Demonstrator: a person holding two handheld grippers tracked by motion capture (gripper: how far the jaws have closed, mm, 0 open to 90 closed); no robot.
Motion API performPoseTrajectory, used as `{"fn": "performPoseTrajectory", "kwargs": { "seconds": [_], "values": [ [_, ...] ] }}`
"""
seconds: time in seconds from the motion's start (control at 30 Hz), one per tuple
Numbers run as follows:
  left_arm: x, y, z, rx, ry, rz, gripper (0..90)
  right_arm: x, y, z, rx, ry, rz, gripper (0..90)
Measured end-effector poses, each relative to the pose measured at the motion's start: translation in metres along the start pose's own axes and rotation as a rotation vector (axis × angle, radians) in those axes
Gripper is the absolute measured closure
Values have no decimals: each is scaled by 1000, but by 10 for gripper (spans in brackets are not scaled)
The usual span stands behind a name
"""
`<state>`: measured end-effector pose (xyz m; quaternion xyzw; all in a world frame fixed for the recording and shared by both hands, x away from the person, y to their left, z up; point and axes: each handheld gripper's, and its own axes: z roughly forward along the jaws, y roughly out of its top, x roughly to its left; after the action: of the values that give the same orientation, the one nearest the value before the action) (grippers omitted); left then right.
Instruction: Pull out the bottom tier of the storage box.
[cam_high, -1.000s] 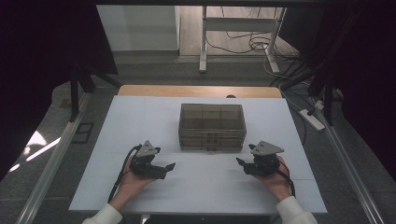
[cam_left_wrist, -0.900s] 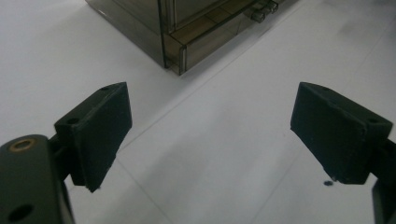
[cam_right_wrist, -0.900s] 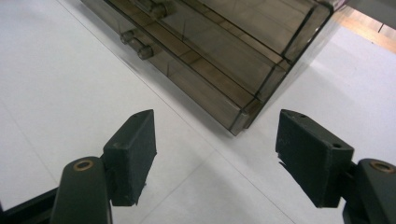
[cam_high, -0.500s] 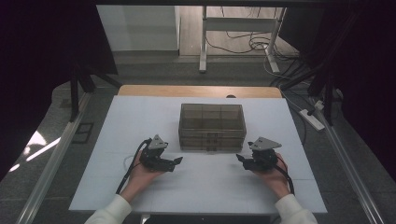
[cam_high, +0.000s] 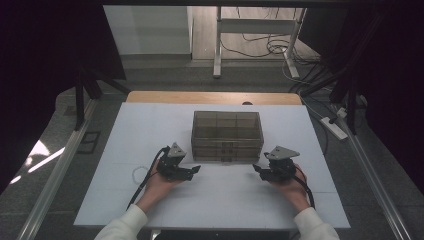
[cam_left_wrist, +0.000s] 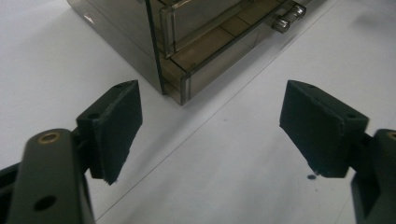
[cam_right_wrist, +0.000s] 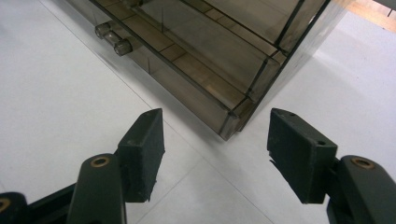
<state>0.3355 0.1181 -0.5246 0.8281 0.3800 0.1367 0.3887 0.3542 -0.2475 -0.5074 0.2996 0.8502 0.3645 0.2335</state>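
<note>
I've got both claws low over the white tabletop, matte and smooth w/ faint seam lines.

Left gripper: jaws spread wide, nothing between them, just bare table. Its pads are black rubbery slabs, wedge-shaped, edges a bit ragged. The box sits ahead of this claw and slightly to its left in the left gripper view; its near corner lies just beyond the jaw tips, not touching.

Right gripper: also wide open, holding nothing. Same black blocky pads, brass-coloured pivot pins on the arms behind them. Box corner is just ahead, roughly centred in the gap between the jaws but beyond the tips, no contact.

Box itself: smoky translucent plastic, rectangular, hard and glossy, w/ thin divider walls inside making compartments. Front has shallow drawers; a clear cylindrical knob handle shows ahead-right of the left claw, and ahead-left of the right claw.

From the high view the box stands between the two claws and a bit farther out than both. Grey triangular plates top each gripper; cables trail back past the hands.
</note>
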Motion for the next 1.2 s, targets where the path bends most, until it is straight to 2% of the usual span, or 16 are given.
{"fn": "performPoseTrajectory", "kwargs": {
  "seconds": [0.2, 0.3, 0.6, 0.77, 0.93, 1.2],
  "values": [
    [-1, 0, 4, 7, 22, 1, 289, 0, -1, 3, 5, 0, 7, 379],
    [-1, 0, 6, 6, 17, -1, 327, 2, -1, 5, 7, 8, 8, 391],
    [-2, 1, 10, 12, 26, 14, 491, 2, -3, 8, 24, 7, 13, 422],
    [-1, 1, 13, 14, 31, 8, 527, 4, -2, 9, 28, 3, 4, 480],
    [0, 2, 16, 17, 29, 11, 563, 4, -2, 10, 23, -9, 9, 582],
    [-1, 3, 20, 24, 48, 20, 632, 3, -3, 16, 23, -28, 16, 656]
  ]
}}
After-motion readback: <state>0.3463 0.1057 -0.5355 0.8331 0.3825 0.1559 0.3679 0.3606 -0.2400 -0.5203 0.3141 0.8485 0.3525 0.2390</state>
